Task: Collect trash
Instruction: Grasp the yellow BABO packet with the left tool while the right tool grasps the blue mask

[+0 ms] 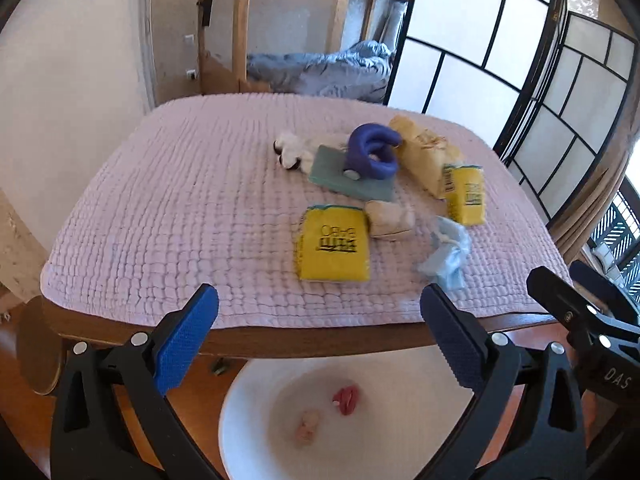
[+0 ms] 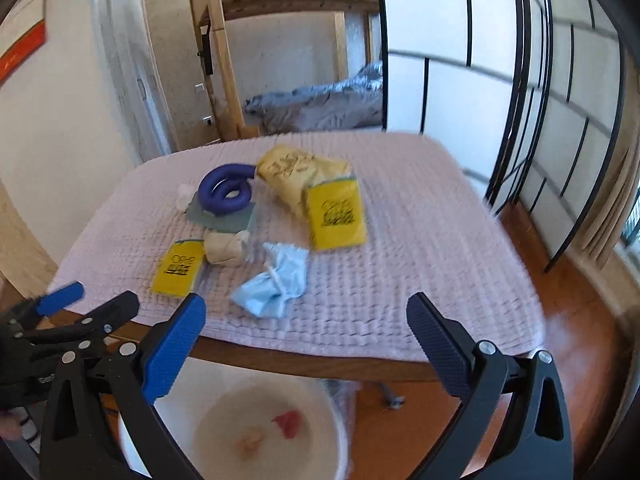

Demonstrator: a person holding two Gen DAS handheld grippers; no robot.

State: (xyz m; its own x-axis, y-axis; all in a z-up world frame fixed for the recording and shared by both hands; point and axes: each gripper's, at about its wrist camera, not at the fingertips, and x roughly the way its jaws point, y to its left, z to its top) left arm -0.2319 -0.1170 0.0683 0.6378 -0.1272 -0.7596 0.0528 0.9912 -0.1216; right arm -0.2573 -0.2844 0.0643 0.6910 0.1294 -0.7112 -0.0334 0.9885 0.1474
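We held both claws short of the near edge of the bench (image 1: 120,200), which was spread with a pink quilted cloth. The left claw (image 1: 320,316) stood wide open with nothing between its blue pads. Straight below it a white bin (image 1: 248,412) sat on the floor, with a pink scrap (image 1: 347,399) and a paler scrap (image 1: 307,426) lying in it.

Ahead of the left claw, going left to right, we saw a white fluffy bit (image 1: 290,150) far off, a grey-green pad (image 1: 352,178) with a purple coiled tube (image 1: 372,152) resting on it, a yellow packet (image 1: 333,248) nearest us, and a beige wad (image 1: 390,218) just beside it. A tan paper bag (image 1: 424,152) lay beyond, with a second yellow packet (image 1: 465,194) leaning against it. The crumpled light-blue tissue (image 1: 446,258) lay just ahead of the right-hand pad, near the bench's front edge.

The right claw (image 2: 306,320) also stood wide open and empty, beside the left one. The same tissue (image 2: 276,284) sat just ahead and slightly left of its middle, apart from both pads
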